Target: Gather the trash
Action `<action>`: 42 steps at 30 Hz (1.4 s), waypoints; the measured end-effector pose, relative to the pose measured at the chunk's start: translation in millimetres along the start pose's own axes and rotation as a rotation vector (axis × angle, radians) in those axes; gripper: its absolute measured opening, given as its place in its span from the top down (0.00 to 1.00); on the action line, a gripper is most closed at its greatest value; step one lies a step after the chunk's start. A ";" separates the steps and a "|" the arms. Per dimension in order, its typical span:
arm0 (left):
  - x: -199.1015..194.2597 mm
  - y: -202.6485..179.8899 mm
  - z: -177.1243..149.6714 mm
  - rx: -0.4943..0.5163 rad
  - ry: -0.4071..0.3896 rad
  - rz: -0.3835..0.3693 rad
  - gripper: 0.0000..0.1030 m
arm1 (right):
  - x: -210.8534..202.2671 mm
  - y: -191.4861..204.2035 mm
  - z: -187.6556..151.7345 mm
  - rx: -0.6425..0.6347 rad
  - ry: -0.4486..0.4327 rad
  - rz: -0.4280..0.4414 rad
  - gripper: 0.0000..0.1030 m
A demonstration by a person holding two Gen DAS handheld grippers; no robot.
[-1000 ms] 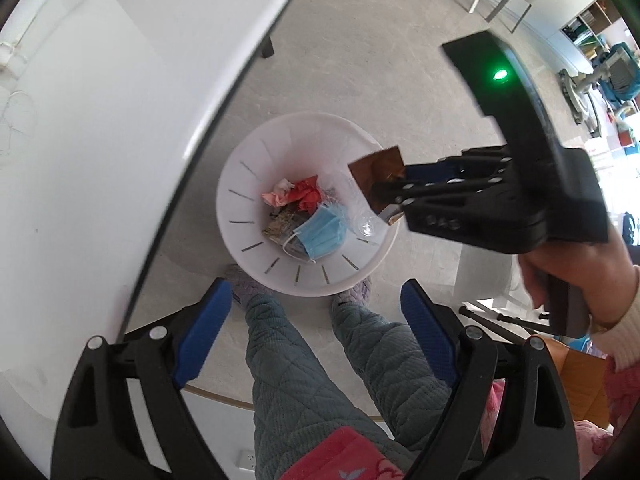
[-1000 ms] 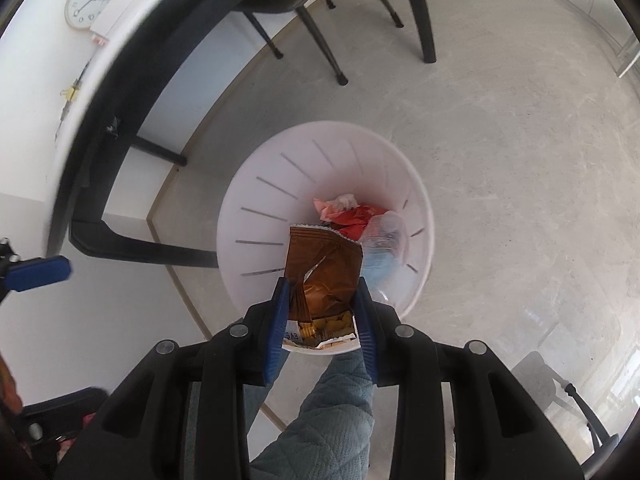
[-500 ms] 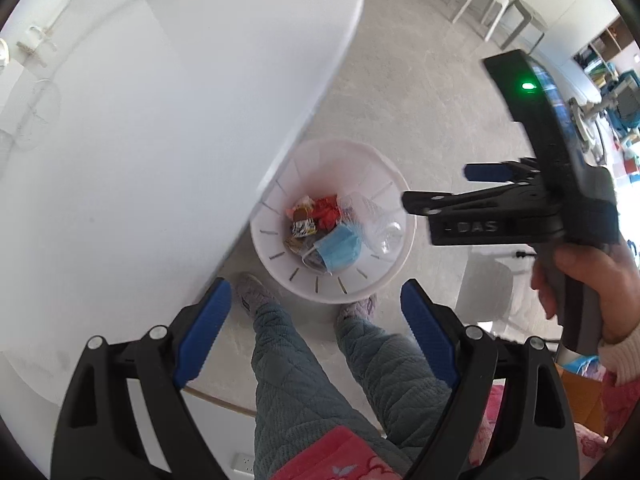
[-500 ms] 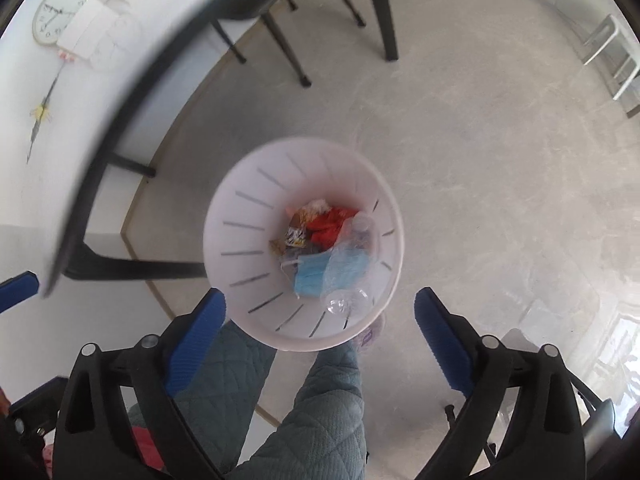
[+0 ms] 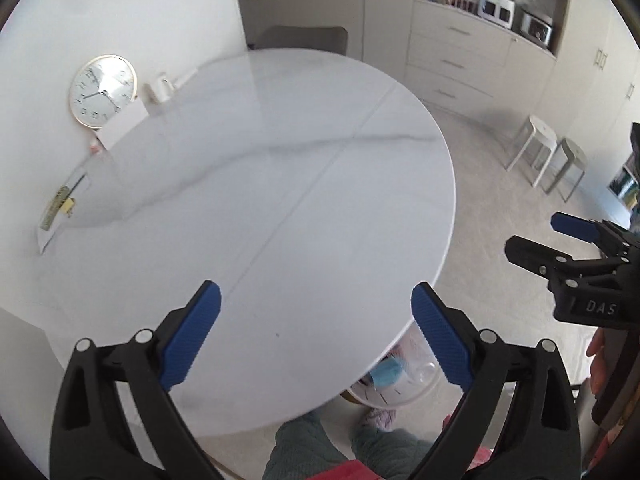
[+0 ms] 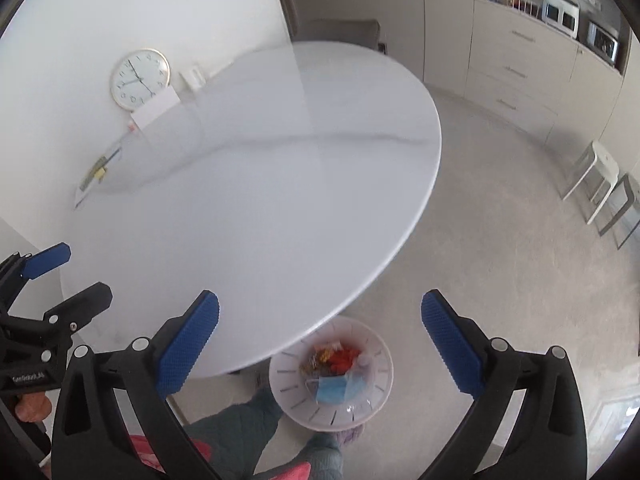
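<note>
A white slotted trash bin (image 6: 376,400) stands on the floor by the table's near edge. It holds a blue face mask (image 6: 332,390), red and brown wrappers (image 6: 334,356) and a clear plastic piece. In the left wrist view the bin (image 5: 400,394) is half hidden under the table. My left gripper (image 5: 316,332) is open and empty above the round white table (image 5: 260,200). My right gripper (image 6: 320,340) is open and empty above the table edge and bin; it also shows in the left wrist view (image 5: 536,242).
A wall clock (image 5: 103,91) and papers hang left of the table. Cabinets with appliances (image 5: 496,8) line the back wall. Two stools (image 5: 548,152) stand at the right. The person's legs (image 6: 240,428) are beside the bin.
The right gripper opened and dropped the brown wrapper into the bin. Both grippers then rose and tilted up, so the tabletop now fills the views.
</note>
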State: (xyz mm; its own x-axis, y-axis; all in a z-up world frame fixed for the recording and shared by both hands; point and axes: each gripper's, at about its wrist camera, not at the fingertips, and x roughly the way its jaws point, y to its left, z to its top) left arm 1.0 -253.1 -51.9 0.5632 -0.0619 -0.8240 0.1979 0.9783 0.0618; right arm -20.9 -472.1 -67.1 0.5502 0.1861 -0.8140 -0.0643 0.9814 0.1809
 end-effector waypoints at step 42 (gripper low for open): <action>-144.8 118.1 90.1 -0.315 -0.365 0.242 0.08 | -147.4 113.0 128.3 -0.163 -0.449 0.125 0.02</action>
State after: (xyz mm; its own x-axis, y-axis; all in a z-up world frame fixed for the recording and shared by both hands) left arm 15.1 -146.4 125.5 0.8165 0.1623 -0.5541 -0.1903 0.9817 0.0072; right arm -2.4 -394.7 144.1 0.8323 0.2996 -0.4664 -0.2627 0.9541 0.1441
